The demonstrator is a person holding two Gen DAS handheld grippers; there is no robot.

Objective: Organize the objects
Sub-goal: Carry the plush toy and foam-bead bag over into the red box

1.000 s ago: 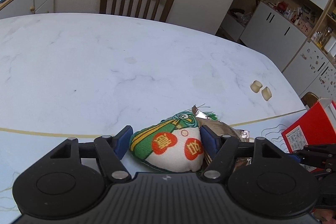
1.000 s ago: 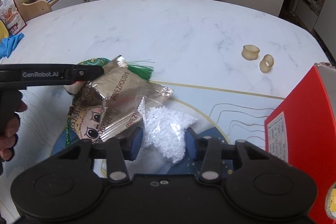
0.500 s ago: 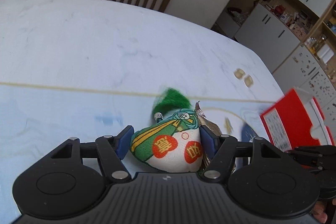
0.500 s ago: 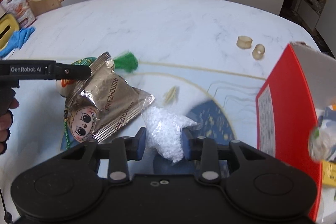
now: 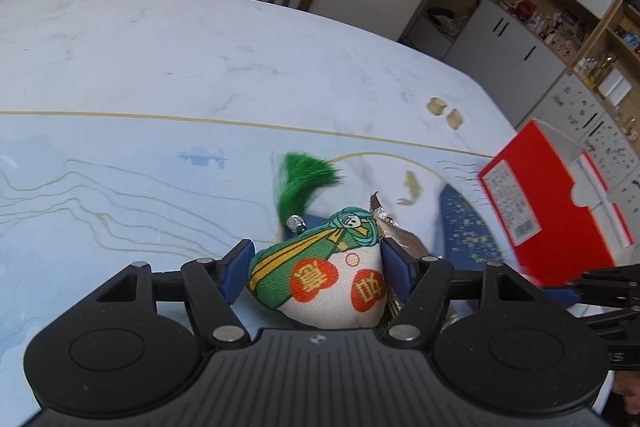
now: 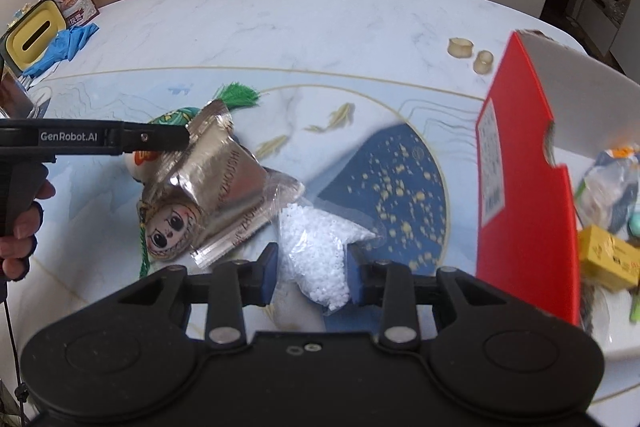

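We see a green-and-white pouch [image 5: 320, 279] with orange discs, a red box [image 6: 520, 195], and a white marbled bench [image 5: 160, 67].

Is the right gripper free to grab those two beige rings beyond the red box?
Probably not yet: the right gripper is shut on a bag of white pellets; the rings lie unobstructed.

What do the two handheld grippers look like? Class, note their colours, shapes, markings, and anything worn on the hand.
Both grippers, left gripper and right gripper, are black plastic with two round discs on the body, silver pivot pins and blue fingertip pads. From the side, the left one is a slim black bar with white "GenRobot.AI" lettering above a pistol-style handle. The hand on it wears a dark fingerless glove. A thin black cable hangs below.
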